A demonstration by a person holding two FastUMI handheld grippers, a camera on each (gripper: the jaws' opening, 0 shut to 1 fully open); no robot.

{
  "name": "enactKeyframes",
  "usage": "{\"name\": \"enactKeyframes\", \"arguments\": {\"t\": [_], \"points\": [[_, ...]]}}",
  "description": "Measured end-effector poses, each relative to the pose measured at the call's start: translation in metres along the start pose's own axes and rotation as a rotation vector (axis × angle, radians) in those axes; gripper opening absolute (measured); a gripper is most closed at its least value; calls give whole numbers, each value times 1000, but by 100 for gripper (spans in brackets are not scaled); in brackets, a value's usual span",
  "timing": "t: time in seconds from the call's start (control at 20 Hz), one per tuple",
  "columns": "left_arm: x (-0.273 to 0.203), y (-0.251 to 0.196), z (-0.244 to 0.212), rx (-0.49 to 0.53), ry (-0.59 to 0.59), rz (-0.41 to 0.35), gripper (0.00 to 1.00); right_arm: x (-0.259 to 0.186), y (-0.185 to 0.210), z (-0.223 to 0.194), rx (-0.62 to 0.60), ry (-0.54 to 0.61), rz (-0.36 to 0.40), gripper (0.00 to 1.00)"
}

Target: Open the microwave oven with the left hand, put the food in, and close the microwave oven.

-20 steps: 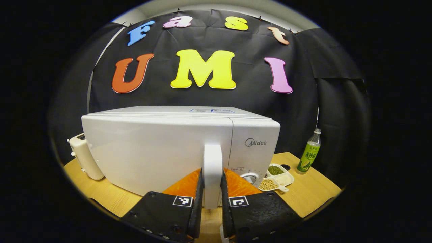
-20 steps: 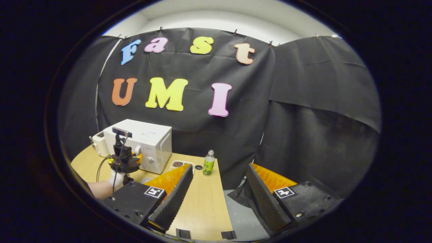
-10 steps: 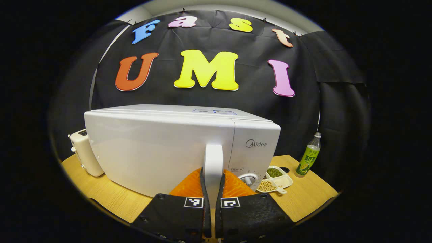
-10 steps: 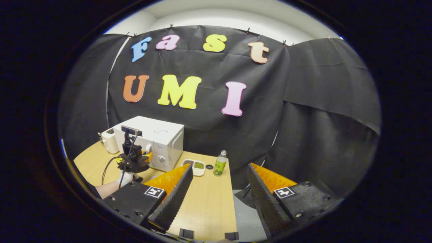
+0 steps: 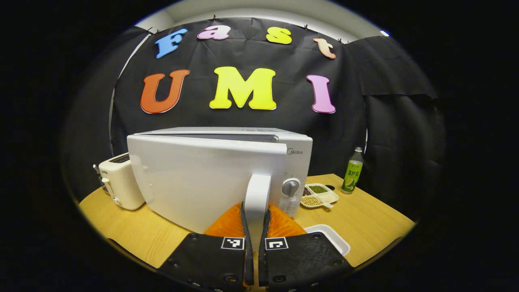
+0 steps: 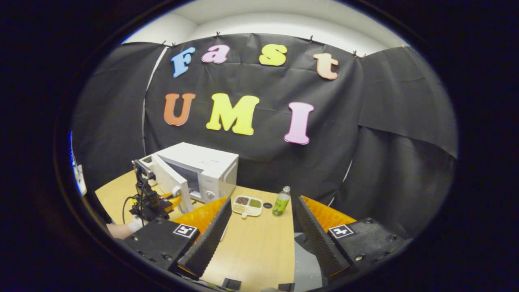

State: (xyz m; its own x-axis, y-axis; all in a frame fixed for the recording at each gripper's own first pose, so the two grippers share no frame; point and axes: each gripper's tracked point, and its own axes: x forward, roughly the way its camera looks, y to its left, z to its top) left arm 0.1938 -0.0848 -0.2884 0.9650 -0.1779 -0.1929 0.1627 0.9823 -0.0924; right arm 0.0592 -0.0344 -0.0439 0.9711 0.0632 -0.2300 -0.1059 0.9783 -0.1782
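Two grippers, one closed, one wide.
The left gripper (image 5: 255,227) has jaws pressed together on something; the right gripper (image 6: 259,227) holds jaws spread apart.

The left gripper view sits close at the microwave (image 5: 211,178) door, facing the booth wall. The right gripper view looks from well back, microwave (image 6: 202,170) at its 10 o'clock. Both share microwave, table (image 5: 365,219), wall.

We see a glossy white box-shaped microwave oven (image 5: 211,178) with a grey dial (image 5: 290,187), a cream toaster (image 5: 120,181), a green-labelled clear bottle (image 5: 352,175), a white divided dish (image 5: 318,195) of green, tan and dark beans, and a pale wood-grain table (image 5: 365,219).
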Motion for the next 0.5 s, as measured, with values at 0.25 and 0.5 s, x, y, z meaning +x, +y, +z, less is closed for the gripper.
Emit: {"name": "enactKeyframes", "arguments": {"t": [0.25,0.5], "points": [[-58,39,-12,-5,18,52,15,3,49,-3,29,8,102,100],[-104,95,-19,4,49,162,86,-1,95,-5,14,6,184,97]]}}
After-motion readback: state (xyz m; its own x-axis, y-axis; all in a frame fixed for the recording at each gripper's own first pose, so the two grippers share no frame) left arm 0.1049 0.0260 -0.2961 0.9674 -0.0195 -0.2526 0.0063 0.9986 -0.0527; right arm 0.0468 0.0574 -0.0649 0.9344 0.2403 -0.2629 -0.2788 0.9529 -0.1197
